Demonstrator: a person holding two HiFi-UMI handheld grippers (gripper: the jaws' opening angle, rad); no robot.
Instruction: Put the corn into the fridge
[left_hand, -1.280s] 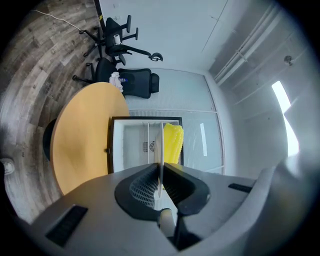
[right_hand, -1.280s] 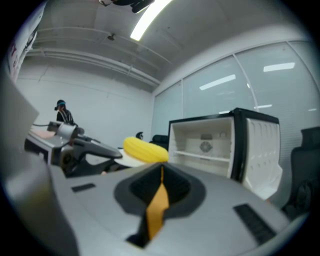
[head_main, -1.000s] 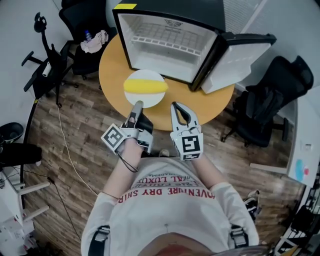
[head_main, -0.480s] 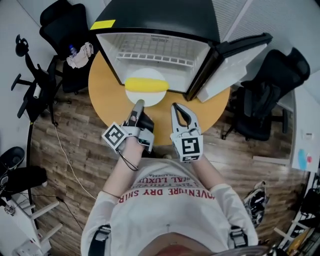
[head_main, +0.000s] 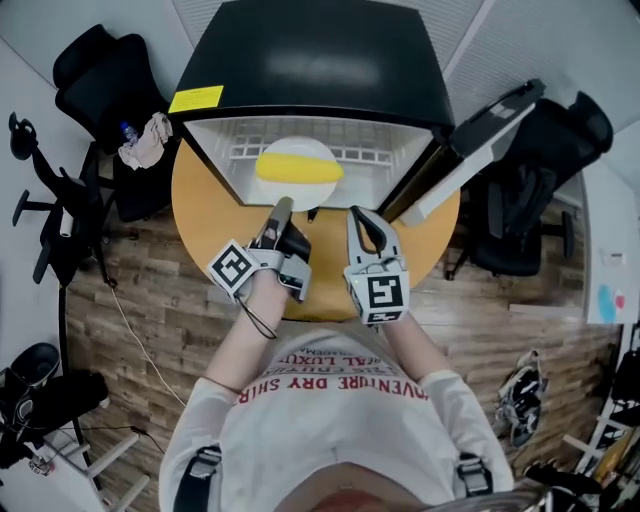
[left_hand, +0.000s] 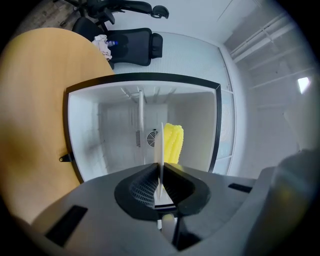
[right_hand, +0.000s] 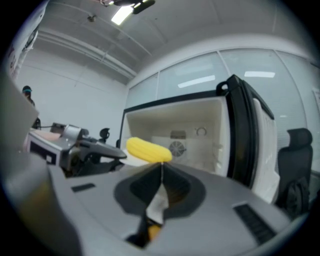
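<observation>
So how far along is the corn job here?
Done: fridge door open. In hand: left gripper clamps the plate rim, corn on it, at the fridge mouth; right gripper shut, empty. Left: set it inside, let go.

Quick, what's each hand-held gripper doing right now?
Left hand-held gripper: closed on the rim of the white plate carrying the corn.
Right hand-held gripper: closed, empty.

The person wears a white short-sleeved T-shirt with red lettering, black buckled straps at its 5 and 7 o'clock, and the grey-and-black left gripper and right gripper each bear a white cube with black square markers, a thin black cable looping at the left wrist.
</observation>
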